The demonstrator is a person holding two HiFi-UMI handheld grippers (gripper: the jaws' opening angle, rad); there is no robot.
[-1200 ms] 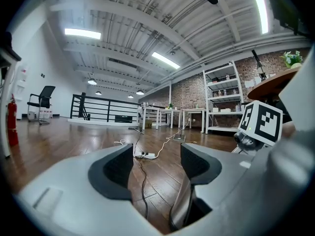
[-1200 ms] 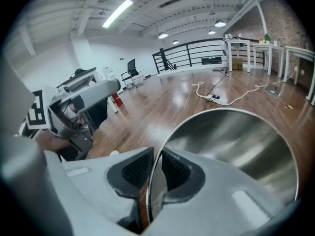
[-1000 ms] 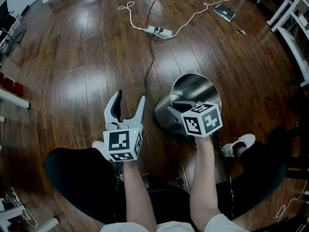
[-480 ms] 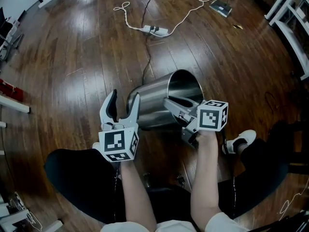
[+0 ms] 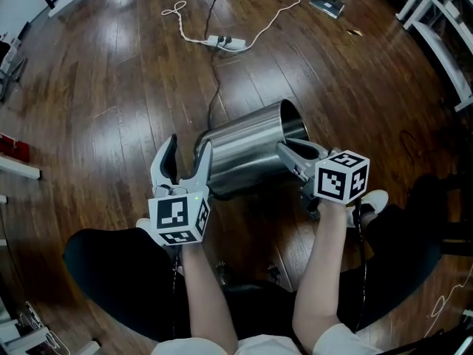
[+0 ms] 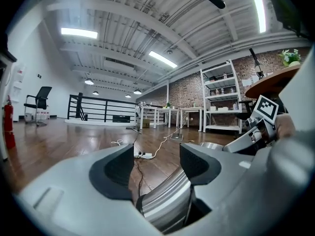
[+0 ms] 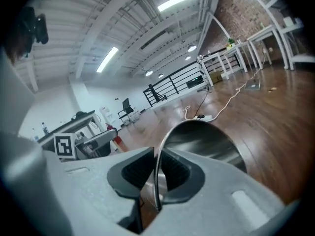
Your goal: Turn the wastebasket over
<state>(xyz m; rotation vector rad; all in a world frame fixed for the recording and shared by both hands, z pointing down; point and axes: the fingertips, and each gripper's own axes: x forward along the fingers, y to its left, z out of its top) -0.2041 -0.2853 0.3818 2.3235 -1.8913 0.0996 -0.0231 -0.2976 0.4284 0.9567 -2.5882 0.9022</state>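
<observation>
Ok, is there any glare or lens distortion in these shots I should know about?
Head view: fisheye curving at the edges, pale glare on the wooden floor and steel wastebasket. Left gripper view: heavy barrel distortion, black corners. Right gripper view: same vignette, ceiling lights blown out.

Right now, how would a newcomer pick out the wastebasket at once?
Start from the dark wooden floor, just ahead of the seated person's legs. The wastebasket is tipped on its side there, its rim pinched in the right gripper's jaws. It is the only shiny steel cylinder; the white power strip beyond is small and flat.
</observation>
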